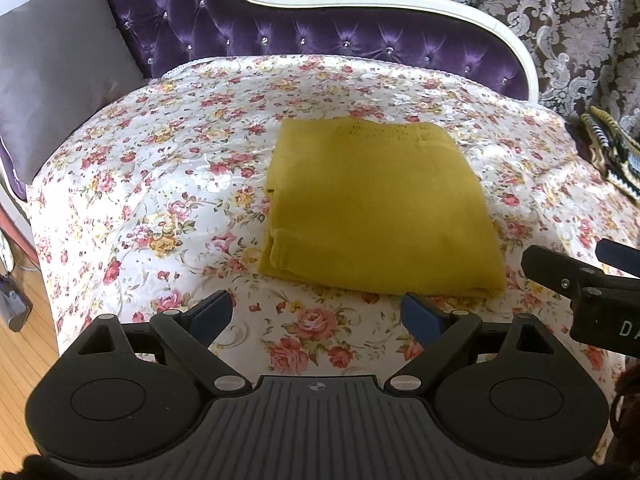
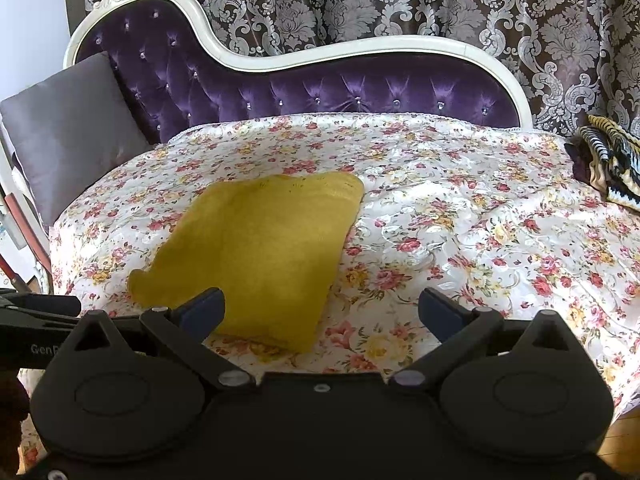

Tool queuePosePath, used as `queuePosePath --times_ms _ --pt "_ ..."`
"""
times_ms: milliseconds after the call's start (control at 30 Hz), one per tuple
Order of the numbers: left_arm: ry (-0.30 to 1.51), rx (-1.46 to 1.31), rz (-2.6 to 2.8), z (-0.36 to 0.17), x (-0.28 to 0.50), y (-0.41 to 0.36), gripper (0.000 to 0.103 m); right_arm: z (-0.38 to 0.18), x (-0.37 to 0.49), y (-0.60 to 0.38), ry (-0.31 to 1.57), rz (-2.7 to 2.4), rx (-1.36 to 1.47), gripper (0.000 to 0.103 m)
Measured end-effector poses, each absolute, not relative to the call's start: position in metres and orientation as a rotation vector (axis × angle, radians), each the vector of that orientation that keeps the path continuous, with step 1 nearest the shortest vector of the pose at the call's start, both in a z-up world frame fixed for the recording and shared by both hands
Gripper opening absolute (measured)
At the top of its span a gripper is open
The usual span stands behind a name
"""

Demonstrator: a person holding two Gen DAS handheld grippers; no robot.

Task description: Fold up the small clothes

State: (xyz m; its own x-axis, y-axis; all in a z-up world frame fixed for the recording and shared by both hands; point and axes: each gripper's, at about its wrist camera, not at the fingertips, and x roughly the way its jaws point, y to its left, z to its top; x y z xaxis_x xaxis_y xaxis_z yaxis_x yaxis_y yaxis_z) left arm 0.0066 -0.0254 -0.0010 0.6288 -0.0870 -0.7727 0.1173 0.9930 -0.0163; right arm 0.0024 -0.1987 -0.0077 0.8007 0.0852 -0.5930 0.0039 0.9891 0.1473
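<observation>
A mustard-yellow knit garment (image 1: 376,204) lies folded into a flat rectangle on the floral bedspread (image 1: 160,184). It also shows in the right wrist view (image 2: 260,248), left of centre. My left gripper (image 1: 318,314) is open and empty, just short of the garment's near edge. My right gripper (image 2: 322,312) is open and empty, above the garment's near right corner. The right gripper's fingers (image 1: 560,268) show at the right edge of the left wrist view.
A purple tufted chaise back (image 2: 320,92) with a white frame runs behind the spread. A grey cushion (image 1: 52,72) leans at the left. A striped yellow, black and white cloth (image 2: 612,156) lies at the far right. Wooden floor (image 1: 24,360) shows at lower left.
</observation>
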Motion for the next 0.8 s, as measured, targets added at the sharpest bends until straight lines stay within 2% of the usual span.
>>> queuePosePath --times_ms 800 --pt "0.892 0.037 -0.118 -0.0017 0.0081 -0.0273 0.092 -0.0086 0.0046 -0.1963 0.646 0.049 0.133 0.103"
